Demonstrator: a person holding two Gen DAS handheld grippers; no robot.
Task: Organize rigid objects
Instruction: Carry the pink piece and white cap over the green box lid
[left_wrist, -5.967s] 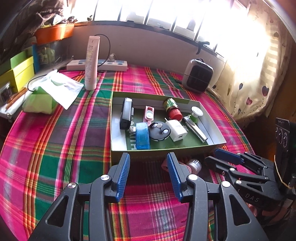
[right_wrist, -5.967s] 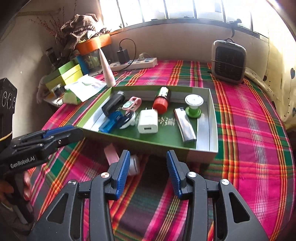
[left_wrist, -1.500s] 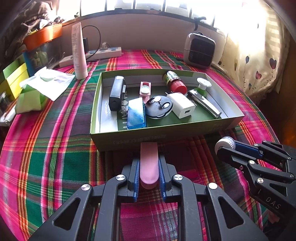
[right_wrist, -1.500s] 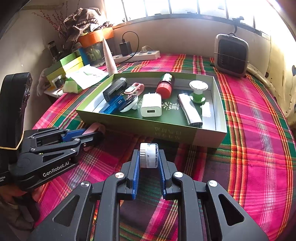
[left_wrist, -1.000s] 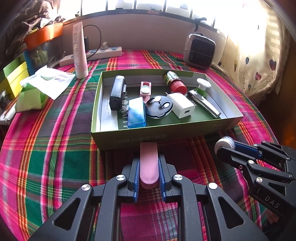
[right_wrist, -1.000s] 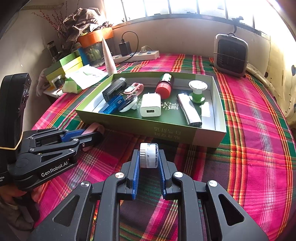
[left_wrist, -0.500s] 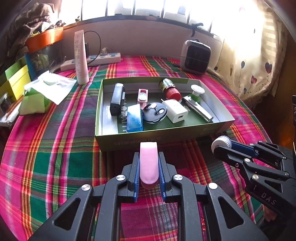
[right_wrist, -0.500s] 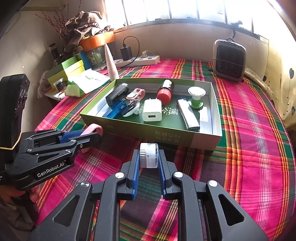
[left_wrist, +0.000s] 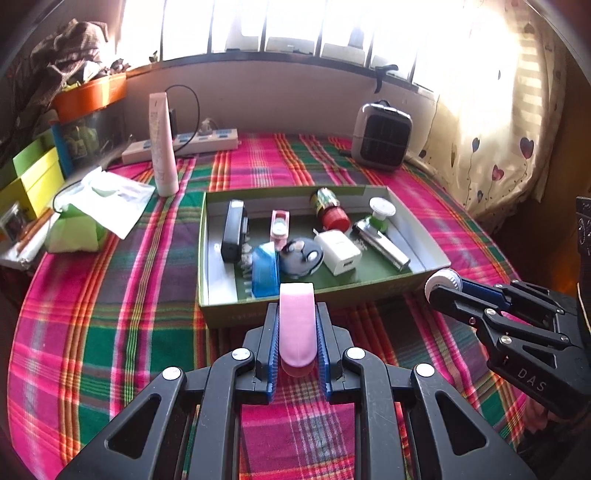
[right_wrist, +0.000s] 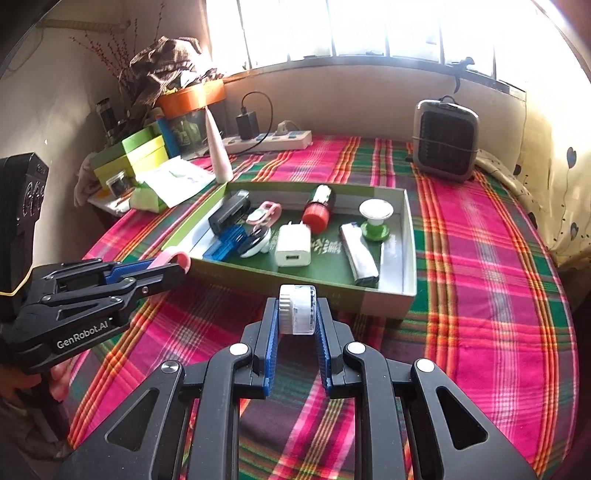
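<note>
Clamping a flat pink object (left_wrist: 296, 325) between its blue pads, the left hand-held gripper (left_wrist: 296, 332) hangs above the plaid-covered counter (left_wrist: 110, 314), its jaws closed tight on the piece, which juts forward toward 12 o'clock and ends just short of the near wall of the green tray (left_wrist: 229, 314). At 3 o'clock in the left wrist view, the right hand-held gripper (left_wrist: 443, 288) shows from the side with a small white ribbed cylinder (left_wrist: 443, 283) pinched at its tips, near the tray's front right corner. From the right wrist camera, that same white cylinder (right_wrist: 297, 309) sits squeezed between the right gripper's pads (right_wrist: 297, 325), likewise just before the tray's near wall (right_wrist: 384, 304), while the left gripper (right_wrist: 162, 267) reaches in from 9 o'clock holding the pink piece (right_wrist: 173, 256) beside the tray's front left corner; fingers of the person's hand (right_wrist: 59, 384) show under its handle. Inside the tray lie a black box-shaped item (left_wrist: 233, 230) at the left, a blue block (left_wrist: 265, 273) near the front wall, a dark round piece (left_wrist: 301, 256) touching it, a white charger (left_wrist: 337, 252) in the middle, a red-capped bottle (left_wrist: 330, 210) toward the far wall, a silver bar (left_wrist: 384, 245) and a green-and-white spool (left_wrist: 380, 214) at the right. Beyond the tray at 1 o'clock stands a small grey heater (left_wrist: 382, 138); at 11 o'clock, a white tube (left_wrist: 161, 144) stands upright before a power strip (left_wrist: 184, 146).
</note>
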